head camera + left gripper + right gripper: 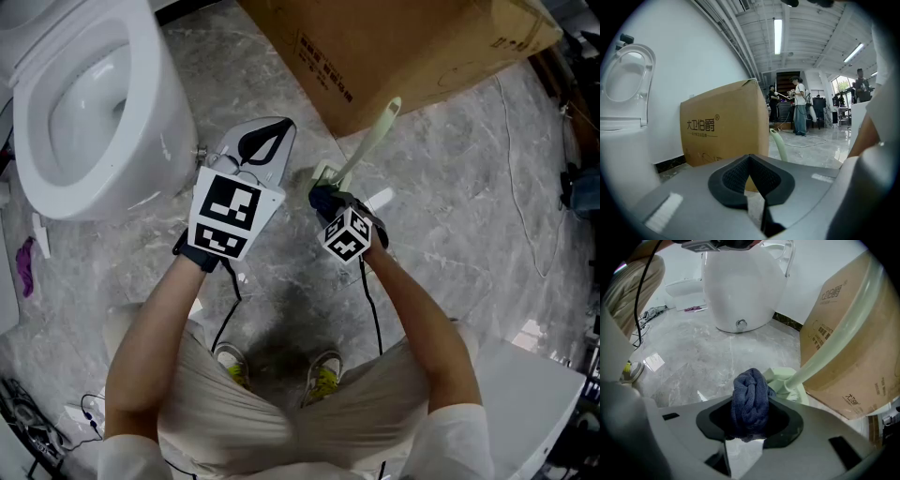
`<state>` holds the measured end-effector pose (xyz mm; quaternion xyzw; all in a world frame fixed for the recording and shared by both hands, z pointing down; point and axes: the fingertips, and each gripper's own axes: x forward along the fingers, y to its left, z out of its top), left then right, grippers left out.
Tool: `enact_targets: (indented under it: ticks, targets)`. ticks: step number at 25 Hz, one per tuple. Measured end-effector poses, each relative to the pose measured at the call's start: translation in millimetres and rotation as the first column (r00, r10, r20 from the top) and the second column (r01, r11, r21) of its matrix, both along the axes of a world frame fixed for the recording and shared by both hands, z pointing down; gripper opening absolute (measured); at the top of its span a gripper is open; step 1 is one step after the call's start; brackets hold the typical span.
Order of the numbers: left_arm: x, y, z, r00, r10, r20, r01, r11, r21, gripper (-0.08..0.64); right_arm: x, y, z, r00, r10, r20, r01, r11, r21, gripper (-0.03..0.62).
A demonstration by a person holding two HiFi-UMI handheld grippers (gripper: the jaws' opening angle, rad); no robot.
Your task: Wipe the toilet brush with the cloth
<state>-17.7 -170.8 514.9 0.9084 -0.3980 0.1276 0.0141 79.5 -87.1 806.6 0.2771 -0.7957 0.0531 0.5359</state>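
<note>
The right gripper is clenched on a dark blue knitted cloth. The cloth is bunched into a thick wad that bulges up and forward past the jaw tips. Just ahead of that wad, slightly to the gripper's right, sits the foot of the pale green plastic toilet brush. Whether cloth and brush touch yet cannot be told. From there the brush's long handle slants up and away to the right.

The left gripper hangs beside it with its jaws closed on nothing. It points past the brush handle, not at it.

Beyond the brush stands a large brown cardboard box, and the handle's top appears to lean on its edge. Farther off, ahead and to the left of the right gripper, is the white ceramic toilet on the grey marble floor.

The main risk is that nothing holds the brush. It looks only propped, so a firm wipe along the handle could push it sideways along the box and drop it onto the smooth floor. The left gripper would probably need to steady it first.

Second, the cloth is pinched at one fold only. Drag against the handle may pull it out of the jaws, or roll the wad so that bare jaw plastic rubs the brush instead of the cloth.
</note>
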Motion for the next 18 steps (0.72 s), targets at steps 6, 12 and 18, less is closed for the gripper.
enact_targets:
  ticks: [6, 12, 18]
  targets:
    - [-0.7, 0.1, 2.7, 1.0, 0.004, 0.003, -0.004, 1.0, -0.006, 0.0, -0.4, 7.3, 0.2, 1.0, 0.006, 0.011, -0.006, 1.0, -0.019, 0.161]
    - [3.2, -0.3, 6.3, 1.0, 0.013, 0.003, -0.013, 1.0, -0.012, 0.0, -6.5, 11.6, -1.0, 1.0, -0.011, 0.022, 0.011, 1.0, -0.025, 0.161]
    - [3.8, -1.3, 3.7, 1.0, 0.014, -0.004, -0.014, 1.0, -0.008, 0.0, -9.5, 17.7, 2.0, 0.999, -0.025, 0.02, 0.026, 0.999, -0.038, 0.161]
